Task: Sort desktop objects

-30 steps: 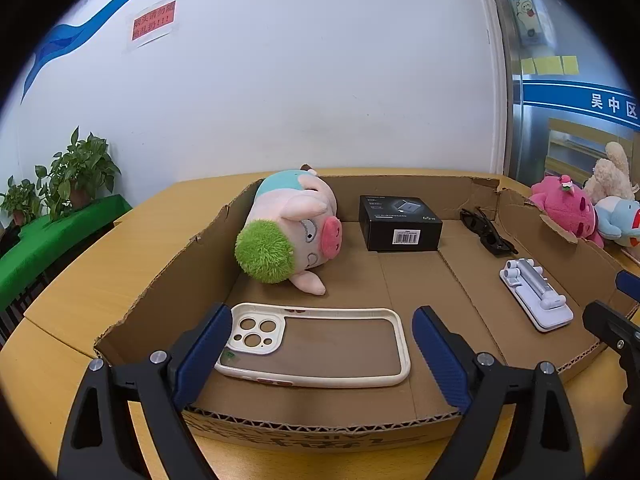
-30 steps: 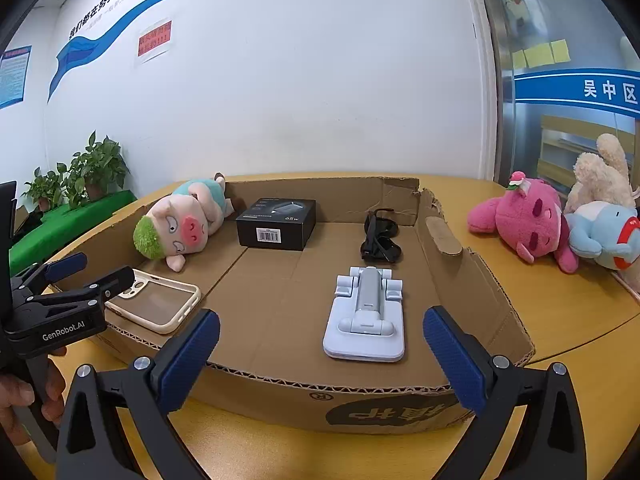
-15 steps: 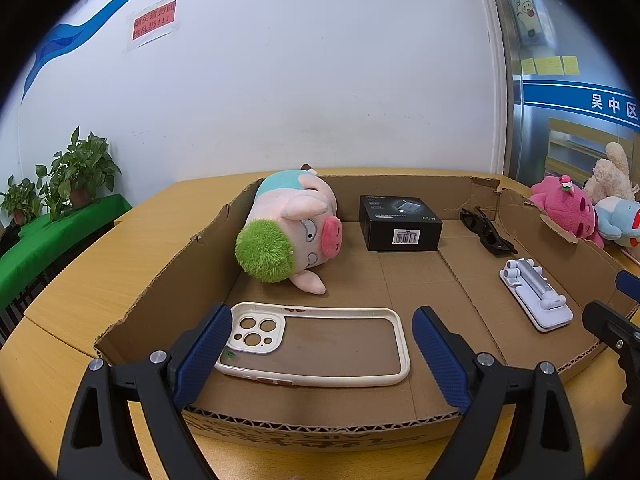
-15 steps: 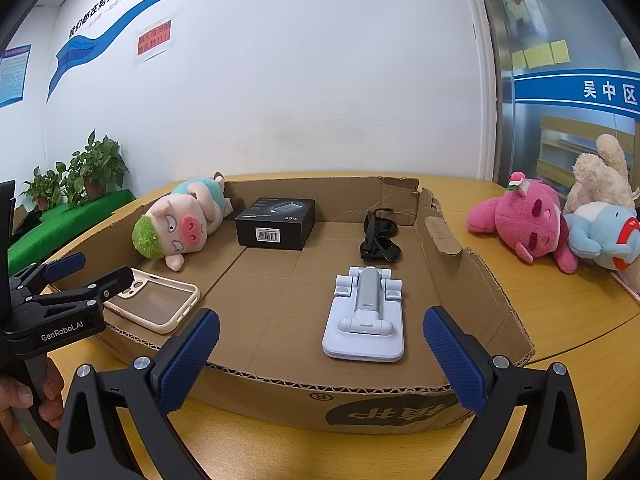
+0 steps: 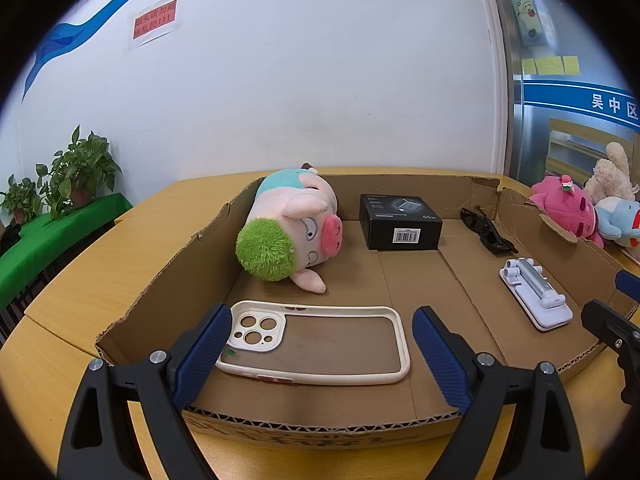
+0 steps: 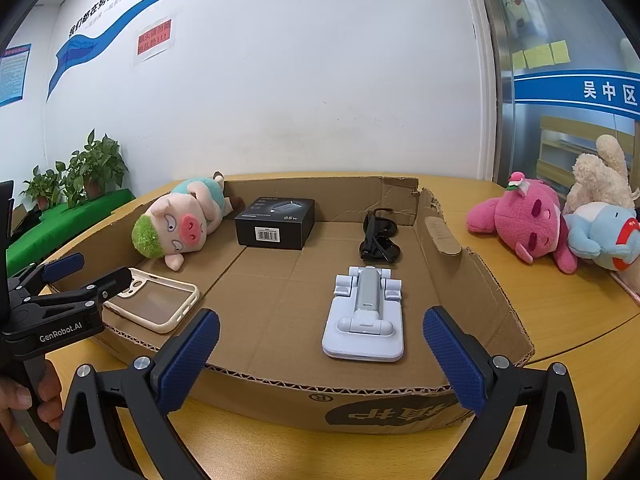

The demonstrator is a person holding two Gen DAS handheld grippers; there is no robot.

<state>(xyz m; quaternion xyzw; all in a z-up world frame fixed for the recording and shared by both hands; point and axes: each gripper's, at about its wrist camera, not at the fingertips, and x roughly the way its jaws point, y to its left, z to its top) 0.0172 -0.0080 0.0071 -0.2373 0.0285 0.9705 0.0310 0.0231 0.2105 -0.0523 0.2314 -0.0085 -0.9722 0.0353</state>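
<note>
Jaws of the left gripper [image 5: 320,352] stand wide apart, empty, over the near wall of the cardboard tray [image 5: 320,428], with the phone case [image 5: 320,342] lying flat just beyond. The right gripper [image 6: 320,356] gapes likewise before the white phone stand [image 6: 366,320]. Farther back lie a plush pig [image 5: 288,232], a black box [image 5: 400,222] and what look like dark sunglasses [image 6: 378,240].

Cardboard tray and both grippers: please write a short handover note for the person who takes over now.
Left gripper: open, empty, aimed at the phone case.
Right gripper: open, empty, facing the phone stand.
In the cardboard tray: pig plush, black box, sunglasses, phone case, phone stand.
On the table, outside the tray: three other plush toys.
Done: nothing is gripped yet. Left: all sorting.
</note>
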